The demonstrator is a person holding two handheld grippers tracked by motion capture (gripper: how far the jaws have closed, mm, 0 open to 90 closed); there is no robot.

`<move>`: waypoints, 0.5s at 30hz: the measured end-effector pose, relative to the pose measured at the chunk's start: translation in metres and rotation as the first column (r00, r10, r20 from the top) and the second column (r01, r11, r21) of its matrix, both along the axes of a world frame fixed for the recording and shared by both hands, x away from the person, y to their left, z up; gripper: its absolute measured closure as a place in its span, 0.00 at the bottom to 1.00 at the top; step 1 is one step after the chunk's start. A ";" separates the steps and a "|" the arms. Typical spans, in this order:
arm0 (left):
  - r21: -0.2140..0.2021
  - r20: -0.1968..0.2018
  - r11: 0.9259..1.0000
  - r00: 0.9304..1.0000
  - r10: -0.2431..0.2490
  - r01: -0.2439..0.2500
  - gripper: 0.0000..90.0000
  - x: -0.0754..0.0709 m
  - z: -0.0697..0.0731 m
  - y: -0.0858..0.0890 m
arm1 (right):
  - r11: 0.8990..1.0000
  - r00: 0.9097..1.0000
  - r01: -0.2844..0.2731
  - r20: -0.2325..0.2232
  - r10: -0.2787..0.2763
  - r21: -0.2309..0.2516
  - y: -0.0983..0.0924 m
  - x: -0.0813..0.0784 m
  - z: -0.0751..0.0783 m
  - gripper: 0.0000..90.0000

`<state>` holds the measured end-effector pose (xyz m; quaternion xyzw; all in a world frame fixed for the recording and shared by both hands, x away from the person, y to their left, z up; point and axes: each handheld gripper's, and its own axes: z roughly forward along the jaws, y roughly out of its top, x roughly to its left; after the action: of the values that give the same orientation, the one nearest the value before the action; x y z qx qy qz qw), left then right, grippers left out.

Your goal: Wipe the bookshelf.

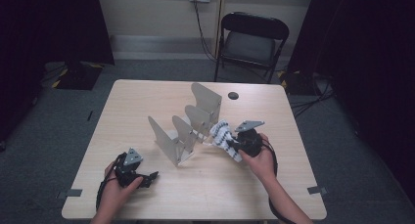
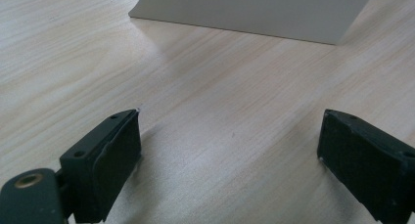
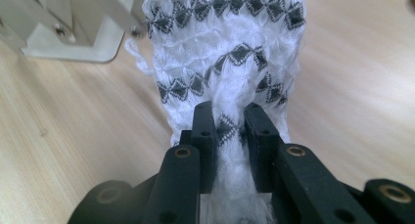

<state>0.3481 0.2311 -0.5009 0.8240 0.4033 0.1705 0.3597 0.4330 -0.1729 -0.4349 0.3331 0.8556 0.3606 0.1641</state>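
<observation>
Two claws work the surface (image 1: pixel 147 99): the left claw (image 2: pixel 230 150) gapes empty, the right claw (image 3: pixel 230 128) pinches one patterned sock (image 3: pixel 225 53), lengthwise toward one four-plate metal rack (image 1: pixel 188 123).

A light wood-grain table (image 1: pixel 147 101) with rounded corners is seen on a grey carpeted floor (image 1: pixel 49 136). A grey metal divider rack (image 1: pixel 188 126) with several upright plates is placed near the table's middle, its base flat on the top. A small round dark spot (image 1: pixel 233 95) is seen on the tabletop just beyond the rack, toward the far edge. A white knitted cloth with dark diamond pattern (image 3: pixel 225 62) is seen just beside the rack's base; whether it touches the wood cannot be told.
</observation>
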 end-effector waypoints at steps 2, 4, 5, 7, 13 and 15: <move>0.000 0.000 1.000 1.000 0.000 0.000 0.10 0.000 0.000 0.000 | 1.000 1.000 0.001 0.009 -0.002 0.005 -0.002 0.000 0.005 0.87; 0.000 0.000 1.000 1.000 0.000 0.000 0.10 0.000 0.000 0.000 | 1.000 0.999 0.010 0.036 -0.011 0.023 -0.005 0.001 0.020 0.87; 0.000 0.000 1.000 1.000 0.000 0.000 0.10 0.000 0.000 0.000 | 0.999 0.999 0.013 0.051 -0.014 0.032 -0.006 0.002 0.029 0.87; 0.000 0.000 1.000 1.000 0.000 0.000 0.10 0.000 0.000 0.000 | 0.999 0.997 0.015 0.079 -0.018 0.044 -0.006 0.003 0.041 0.87; 0.003 0.002 1.000 1.000 -0.002 0.002 0.10 0.000 0.000 0.000 | 0.998 0.994 0.014 0.103 -0.021 0.062 0.005 0.011 0.060 0.87; 0.007 0.004 1.000 1.000 -0.005 0.005 0.10 0.000 0.000 0.000 | 0.999 0.995 0.012 0.103 -0.015 0.037 0.011 0.013 0.058 0.87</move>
<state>0.3483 0.2315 -0.5006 0.8258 0.3998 0.1728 0.3582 0.4463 -0.1620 -0.3773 0.3228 0.8371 0.3916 0.2043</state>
